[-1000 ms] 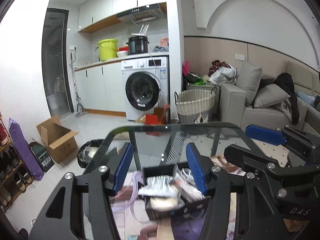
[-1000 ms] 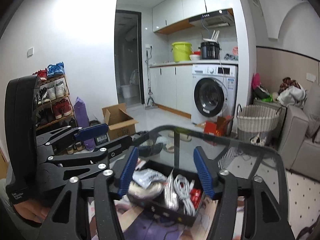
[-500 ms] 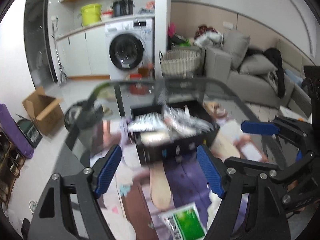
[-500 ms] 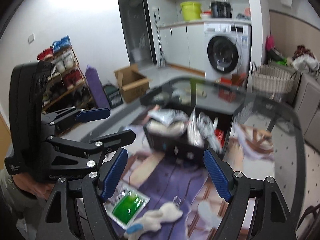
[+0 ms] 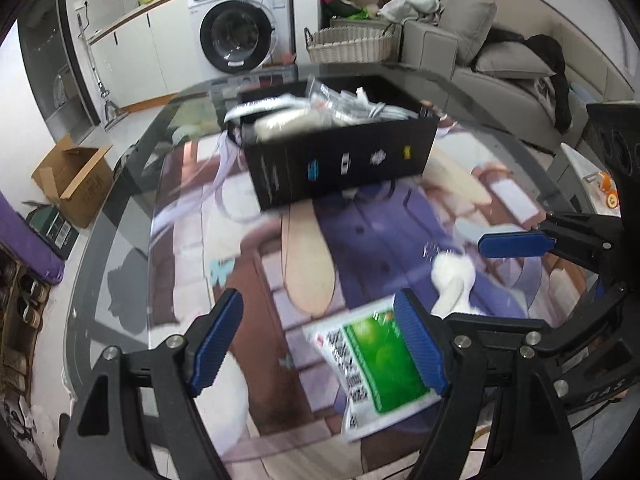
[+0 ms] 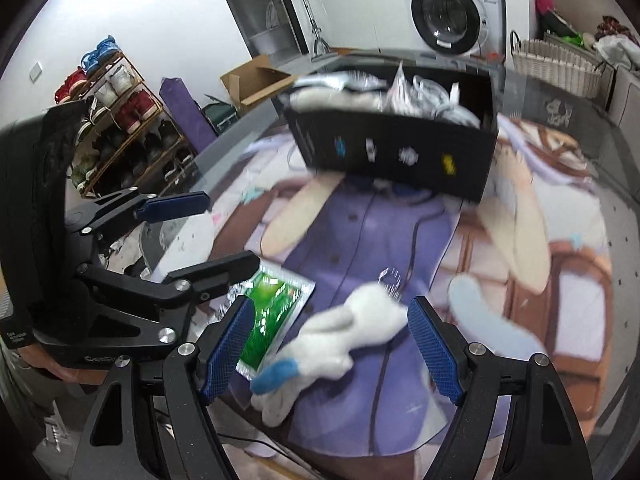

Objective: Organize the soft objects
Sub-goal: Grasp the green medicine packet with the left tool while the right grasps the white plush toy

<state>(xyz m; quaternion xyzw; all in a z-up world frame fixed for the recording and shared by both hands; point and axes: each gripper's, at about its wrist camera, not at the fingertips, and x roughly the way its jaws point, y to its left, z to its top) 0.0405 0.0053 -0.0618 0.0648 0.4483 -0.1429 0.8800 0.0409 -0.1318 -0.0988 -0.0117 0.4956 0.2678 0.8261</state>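
Socks are lying between the right tongs, gaping and empty; left tongs, likewise apart, are nearing the green packet. Next: closing.

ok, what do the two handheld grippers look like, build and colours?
Both match: the left gripper and right gripper are matte black angular linkage frames with silver screw heads at the joints. Each of the jaws carries a blue, finely ribbed pad. White lettering is printed on the black bodies, too small to read. No cables are visible on them.
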